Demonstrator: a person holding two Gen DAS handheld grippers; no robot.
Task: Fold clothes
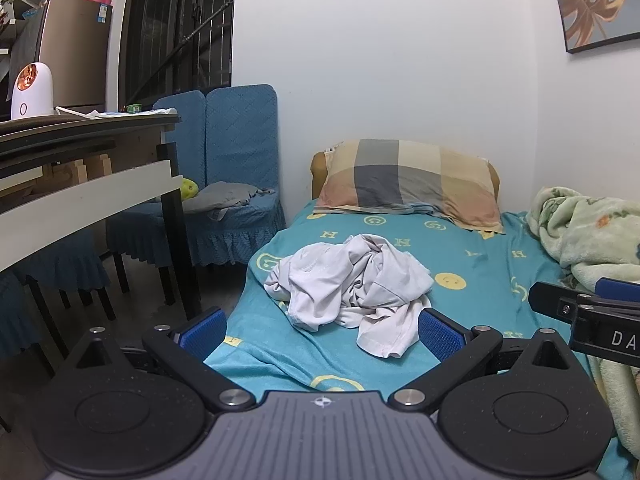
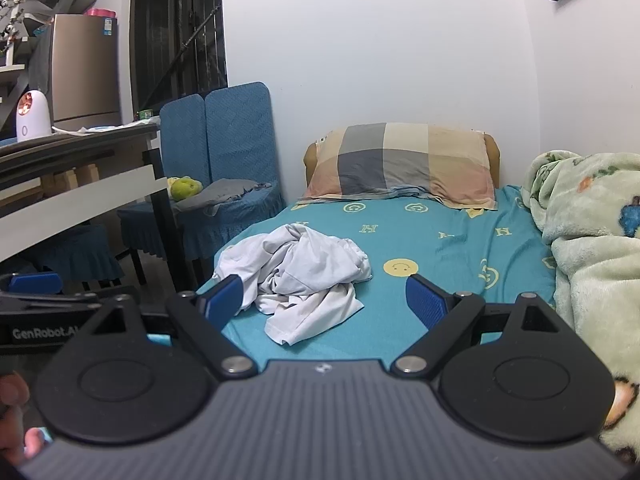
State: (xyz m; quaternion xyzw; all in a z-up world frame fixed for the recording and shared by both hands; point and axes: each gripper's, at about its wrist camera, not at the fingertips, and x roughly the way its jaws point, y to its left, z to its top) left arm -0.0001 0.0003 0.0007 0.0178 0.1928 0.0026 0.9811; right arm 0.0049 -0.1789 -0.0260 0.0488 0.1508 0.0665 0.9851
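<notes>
A crumpled white garment (image 1: 352, 284) lies in a heap on the teal bed sheet (image 1: 472, 256); it also shows in the right wrist view (image 2: 304, 276). My left gripper (image 1: 320, 334) is open and empty, held above the bed's near end, just short of the garment. My right gripper (image 2: 324, 302) is open and empty, at the same near end, to the right of the left one. The right gripper's side shows at the right edge of the left wrist view (image 1: 588, 310). The left gripper's side shows at the left of the right wrist view (image 2: 52, 304).
A checked pillow (image 1: 412, 184) lies at the head of the bed against the wall. A pale green blanket (image 2: 592, 240) is bunched along the bed's right side. Blue-covered chairs (image 1: 236, 184) and a table (image 1: 80, 160) stand left of the bed.
</notes>
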